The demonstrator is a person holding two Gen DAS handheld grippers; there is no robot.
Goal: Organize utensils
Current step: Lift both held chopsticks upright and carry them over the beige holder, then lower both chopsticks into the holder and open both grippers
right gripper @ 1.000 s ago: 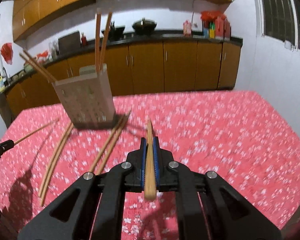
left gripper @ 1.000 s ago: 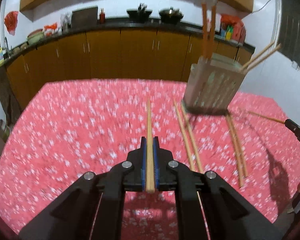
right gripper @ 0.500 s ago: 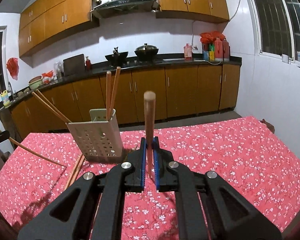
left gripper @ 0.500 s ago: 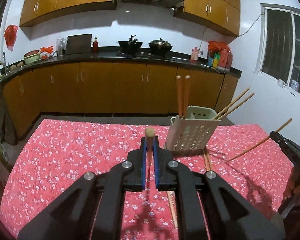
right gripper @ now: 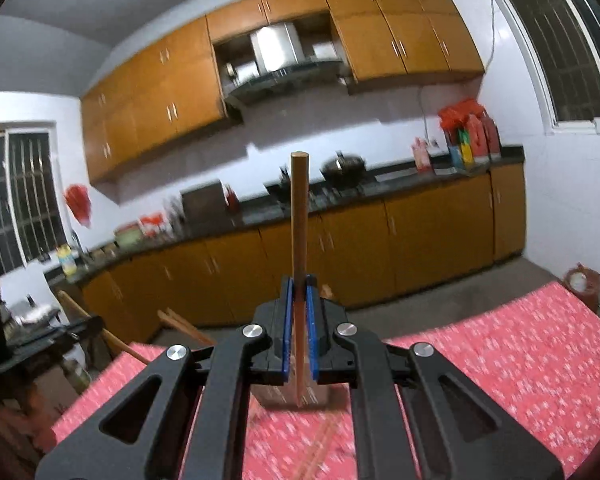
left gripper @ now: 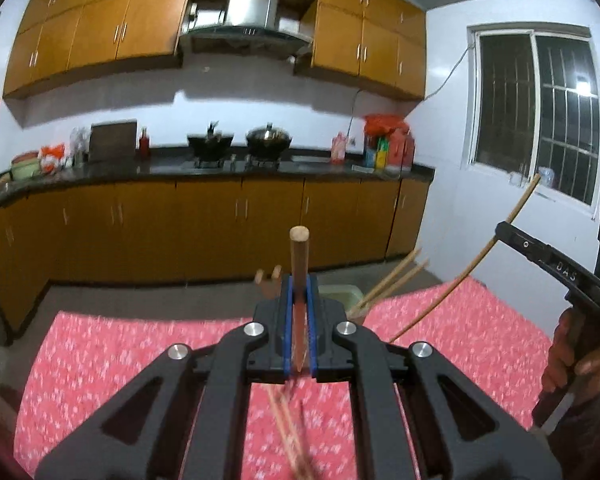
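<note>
Gripping chopsticks [left gripper: 299, 264], both grippers [left gripper: 299, 280].

Matt black plastic arms with bright metal screw heads form the left gripper [left gripper: 299, 296], its pads [left gripper: 286, 320] blue and rubbery, clamped on a smooth wooden chopstick [left gripper: 299, 256]. The right gripper [right gripper: 299, 300] pinches another plain wood chopstick [right gripper: 299, 216]. Below lies a red floral tablecloth [left gripper: 100, 352]; behind, glossy orange-brown cabinets [left gripper: 204, 232], a polished dark countertop [left gripper: 140, 170] and a shiny metal range hood [left gripper: 252, 12].
</note>
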